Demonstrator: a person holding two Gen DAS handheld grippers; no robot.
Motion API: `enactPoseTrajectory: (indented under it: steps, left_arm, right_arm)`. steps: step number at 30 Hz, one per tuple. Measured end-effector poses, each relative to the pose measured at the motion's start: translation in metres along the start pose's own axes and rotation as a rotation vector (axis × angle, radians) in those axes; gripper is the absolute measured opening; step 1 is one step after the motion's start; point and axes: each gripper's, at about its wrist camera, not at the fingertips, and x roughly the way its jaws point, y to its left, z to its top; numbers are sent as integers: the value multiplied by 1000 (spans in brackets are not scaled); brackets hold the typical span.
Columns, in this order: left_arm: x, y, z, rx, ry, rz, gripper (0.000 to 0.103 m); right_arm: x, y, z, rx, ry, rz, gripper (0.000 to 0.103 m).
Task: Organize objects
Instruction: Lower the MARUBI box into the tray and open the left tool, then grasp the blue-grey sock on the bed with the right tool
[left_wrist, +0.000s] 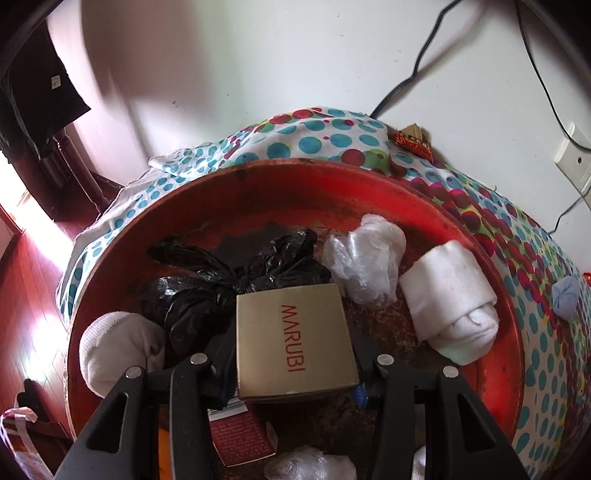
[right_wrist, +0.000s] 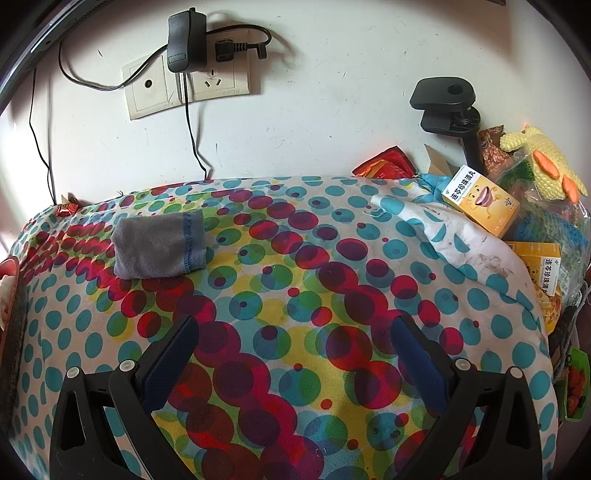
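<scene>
In the left wrist view my left gripper (left_wrist: 291, 350) is shut on a gold box (left_wrist: 295, 343) marked MARUBI, held above a round red tray (left_wrist: 491, 280). In the tray lie a black plastic bag (left_wrist: 229, 284), a clear crumpled bag (left_wrist: 365, 254), a rolled white cloth (left_wrist: 450, 302), a white sock (left_wrist: 114, 350), a red packet (left_wrist: 240, 439) and another clear bag (left_wrist: 310, 465). In the right wrist view my right gripper (right_wrist: 295, 354) is open over the dotted cloth (right_wrist: 295, 258), nothing between its fingers. A folded grey sock (right_wrist: 159, 245) lies to its far left.
At the right edge of the dotted cloth are yellow medicine boxes (right_wrist: 480, 206), a knitted yellow toy (right_wrist: 543, 162), snack packets (right_wrist: 388, 166) and a black clamp stand (right_wrist: 447, 103). Wall sockets with a black adapter (right_wrist: 184, 40) and cables hang behind. A wooden floor (left_wrist: 29, 288) lies left of the tray.
</scene>
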Motion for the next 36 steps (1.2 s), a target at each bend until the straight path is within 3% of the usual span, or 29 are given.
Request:
enactPoseTrajectory:
  steps: [7, 9, 15, 20, 22, 26, 32, 36]
  left_arm:
    - [3, -13, -6, 28, 14, -13, 49]
    - [0, -13, -7, 33, -5, -12, 61]
    - [-18, -3, -6, -7, -56, -70, 68]
    - [-99, 21, -21, -32, -303, -150, 68]
    - [-134, 29, -46, -15, -376, -209, 71]
    - [-170, 32, -113, 43, -432, -269, 74]
    - [-174, 38, -210, 40, -445, -338, 75]
    - [-164, 38, -224, 65, -432, -323, 75]
  right_arm:
    - [0, 0, 0, 0, 1, -1, 103]
    - [0, 0, 0, 0, 2, 0, 103]
    - [0, 0, 0, 0, -1, -2, 103]
    - [1, -1, 0, 1, 5, 1, 103]
    - [2, -1, 0, 1, 12, 4, 103]
    - [4, -2, -1, -1, 23, -4, 103]
    - [10, 0, -1, -14, 60, 4, 103]
    - [12, 6, -1, 27, 94, 7, 103]
